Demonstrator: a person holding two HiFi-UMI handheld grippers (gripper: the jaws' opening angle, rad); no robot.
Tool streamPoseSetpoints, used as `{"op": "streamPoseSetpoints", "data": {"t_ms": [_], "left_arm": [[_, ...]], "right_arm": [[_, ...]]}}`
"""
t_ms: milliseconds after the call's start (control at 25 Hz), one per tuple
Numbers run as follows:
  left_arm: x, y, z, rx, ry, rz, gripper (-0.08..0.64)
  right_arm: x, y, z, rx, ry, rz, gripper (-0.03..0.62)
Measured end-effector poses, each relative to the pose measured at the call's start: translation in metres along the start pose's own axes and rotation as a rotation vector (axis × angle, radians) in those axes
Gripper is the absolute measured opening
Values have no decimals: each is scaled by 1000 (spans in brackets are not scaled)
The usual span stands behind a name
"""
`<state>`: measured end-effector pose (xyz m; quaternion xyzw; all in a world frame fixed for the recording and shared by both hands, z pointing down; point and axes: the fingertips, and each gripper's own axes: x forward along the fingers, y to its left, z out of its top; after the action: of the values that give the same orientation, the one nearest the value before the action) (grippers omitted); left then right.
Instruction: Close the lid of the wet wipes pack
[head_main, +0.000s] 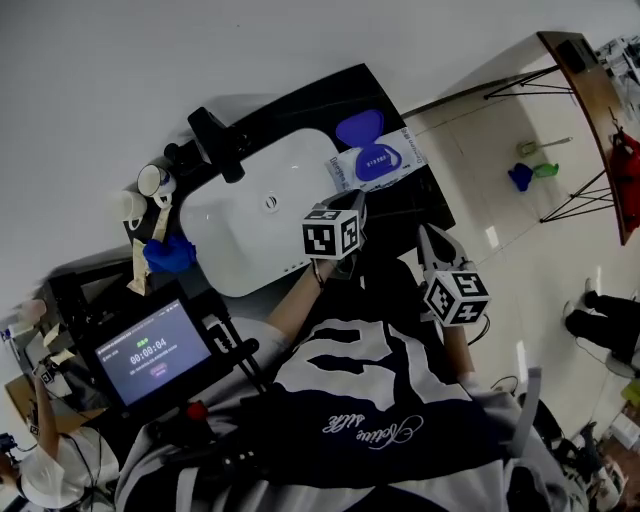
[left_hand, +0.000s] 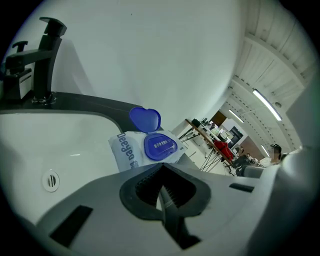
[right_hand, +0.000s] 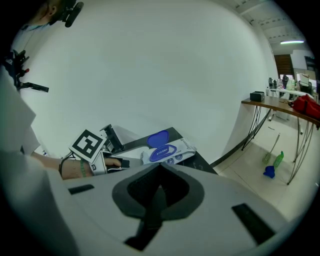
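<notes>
**Open wet wipes pack beside the sink.**
The white soft wet wipes pack is lying on the dark surface, just beside the white oval sink, with its blue heart-shaped plastic lid standing open. The left gripper is hovering near the pack, its jaws meeting on nothing. The right gripper is hanging farther back, nearer the person, its jaws likewise pressed together and empty. A black faucet is standing behind the sink.
</notes>
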<state>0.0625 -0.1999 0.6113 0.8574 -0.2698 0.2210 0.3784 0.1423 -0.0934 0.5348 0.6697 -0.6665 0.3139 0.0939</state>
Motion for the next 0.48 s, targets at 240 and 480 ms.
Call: {"op": "streamPoseSetpoints", "data": {"t_ms": [240,480], "left_arm": [[22,1,-9,3,52,50,-2],[37,-2,-7,-32,80,104,-2]], "right_arm": [[30,-5,25,-58,60,83,-2],[49,-22,51,-137,75,178,-2]]}}
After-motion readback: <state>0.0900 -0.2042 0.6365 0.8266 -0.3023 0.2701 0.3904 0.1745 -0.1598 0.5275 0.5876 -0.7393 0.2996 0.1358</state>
